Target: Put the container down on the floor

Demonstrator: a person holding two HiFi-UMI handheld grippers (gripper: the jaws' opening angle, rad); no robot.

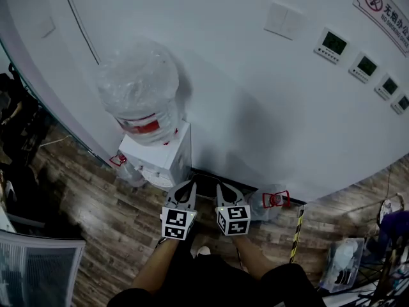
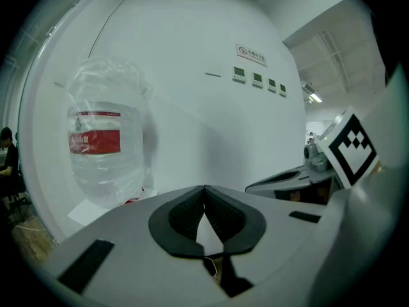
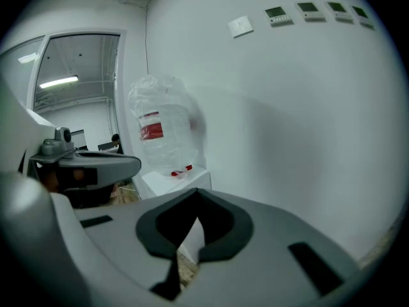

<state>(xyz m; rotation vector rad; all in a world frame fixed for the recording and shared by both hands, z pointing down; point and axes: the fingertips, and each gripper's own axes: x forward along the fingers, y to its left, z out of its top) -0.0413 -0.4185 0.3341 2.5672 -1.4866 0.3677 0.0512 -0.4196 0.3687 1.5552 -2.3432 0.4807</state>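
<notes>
Head view: left gripper point(image 1: 186, 189) and right gripper point(image 1: 225, 192) are side by side, each with jaws pressed together on nothing. The clear container point(image 1: 271, 203) sits on the floor point(image 1: 96, 203) just right of them, at the foot of the wall point(image 1: 255, 94). Farther left, a dispenser point(image 1: 163, 160) carries a large bottle point(image 1: 137, 91).

Head view steeply down, gripper views sharing dispenser bottle point(image 1: 137, 88)

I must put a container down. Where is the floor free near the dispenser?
Free: the wood floor left of the left gripper, below the dispenser. Crowded: to the right, a clear bottle, a striped pole and a bag.
</notes>
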